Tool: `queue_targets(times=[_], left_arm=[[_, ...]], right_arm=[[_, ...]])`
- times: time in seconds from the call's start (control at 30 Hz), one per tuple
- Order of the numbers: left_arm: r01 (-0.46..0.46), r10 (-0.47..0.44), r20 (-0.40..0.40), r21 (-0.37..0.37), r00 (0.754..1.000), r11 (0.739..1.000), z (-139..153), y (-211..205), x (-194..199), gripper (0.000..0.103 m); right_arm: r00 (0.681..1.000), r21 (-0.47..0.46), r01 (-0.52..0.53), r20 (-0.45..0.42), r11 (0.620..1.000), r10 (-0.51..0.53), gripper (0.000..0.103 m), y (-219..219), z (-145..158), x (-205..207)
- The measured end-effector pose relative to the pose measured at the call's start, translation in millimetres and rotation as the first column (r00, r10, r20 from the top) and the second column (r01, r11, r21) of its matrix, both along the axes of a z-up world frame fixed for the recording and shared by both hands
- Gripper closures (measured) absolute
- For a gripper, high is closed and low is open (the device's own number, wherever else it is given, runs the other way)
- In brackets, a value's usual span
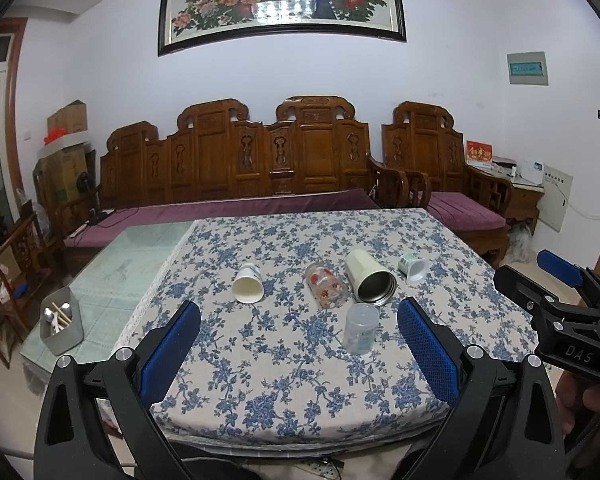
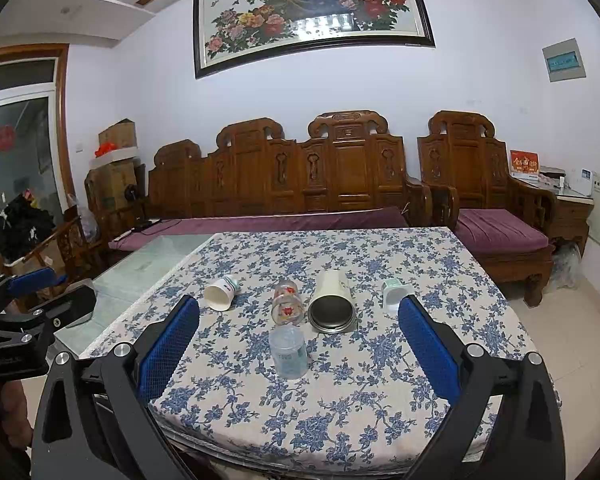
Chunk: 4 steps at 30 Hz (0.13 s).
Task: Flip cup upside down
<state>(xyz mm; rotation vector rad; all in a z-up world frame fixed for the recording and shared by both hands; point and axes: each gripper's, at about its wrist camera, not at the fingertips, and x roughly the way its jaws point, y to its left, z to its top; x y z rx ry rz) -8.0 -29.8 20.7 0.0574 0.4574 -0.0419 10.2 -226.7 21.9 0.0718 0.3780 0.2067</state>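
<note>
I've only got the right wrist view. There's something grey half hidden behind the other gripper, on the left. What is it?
Observer: A grey bin holding wooden sticks, standing on the glass tabletop beside the flowered cloth.
Visitor: Is the little white pot by my finger upright?
Observer: No. The yogurt cup lies on its side.
Visitor: Is the other gripper holding anything?
Observer: No, the left gripper is wide open and empty.
</note>
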Motion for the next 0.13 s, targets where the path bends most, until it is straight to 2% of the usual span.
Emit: queue_targets(times=[0.13], left_arm=[[-0.003,0.003,0.002,0.002,1.000,1.000,-0.1,-0.3,-1.2,0.008]], right_arm=[[1.000,0.001,0.001,0.001,1.000,-0.001,0.003,-0.3,-0.2,0.4]])
